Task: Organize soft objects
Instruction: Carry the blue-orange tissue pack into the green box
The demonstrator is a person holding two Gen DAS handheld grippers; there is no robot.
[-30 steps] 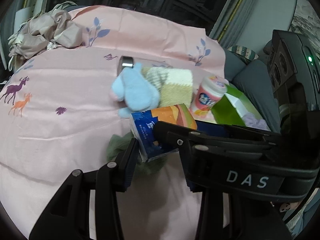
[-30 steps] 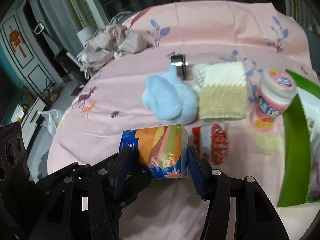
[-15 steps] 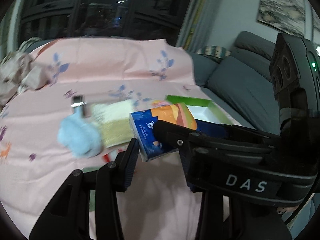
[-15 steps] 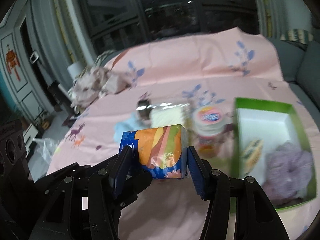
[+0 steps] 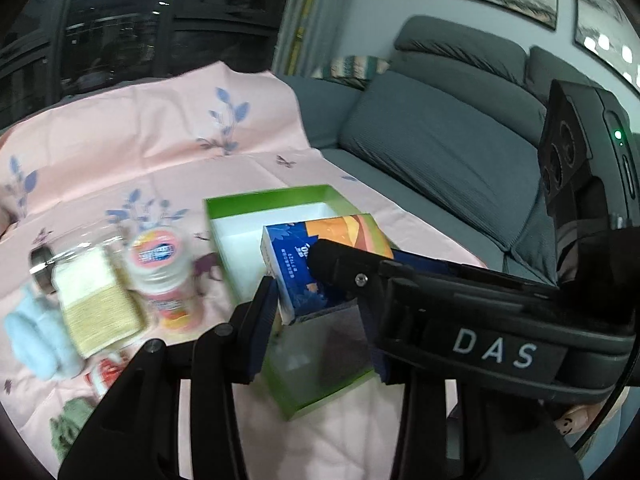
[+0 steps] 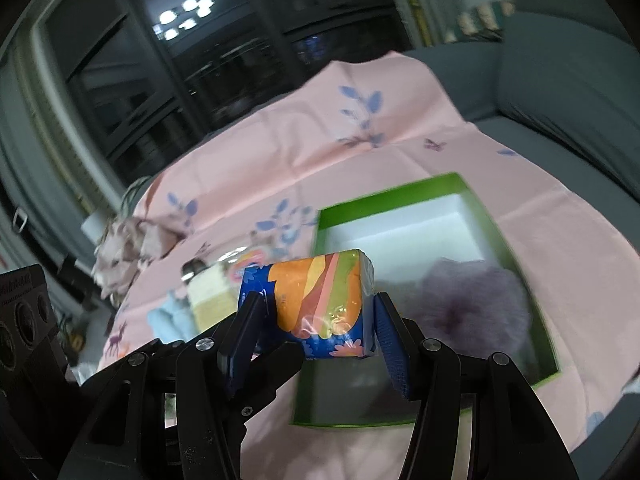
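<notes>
A tissue pack (image 6: pixel 316 300), blue with orange and green stripes, hangs in the air over the near end of a green box with a white inside (image 6: pixel 384 196). My right gripper (image 6: pixel 316 320) is shut on the pack's two ends. My left gripper (image 5: pixel 318 312) is shut on the same pack (image 5: pixel 320 240) across its narrower side, partly hidden by the right gripper's black body. A purple fluffy thing (image 6: pixel 472 304) lies inside the box. The box (image 5: pixel 264 196) sits on a pink sheet (image 5: pixel 160 152).
Left of the box lie a pink-lidded jar (image 5: pixel 160 272), a cream and yellow knit cloth (image 5: pixel 96 304), a light blue plush (image 5: pixel 36 340), a red and white packet (image 5: pixel 104 372) and a green cloth (image 5: pixel 68 424). A grey sofa (image 5: pixel 440 140) borders the sheet on the right.
Both grippers carried the tissue pack to the right and slightly up, from above the pile of soft things to above the green box. Both grips stayed the same.
</notes>
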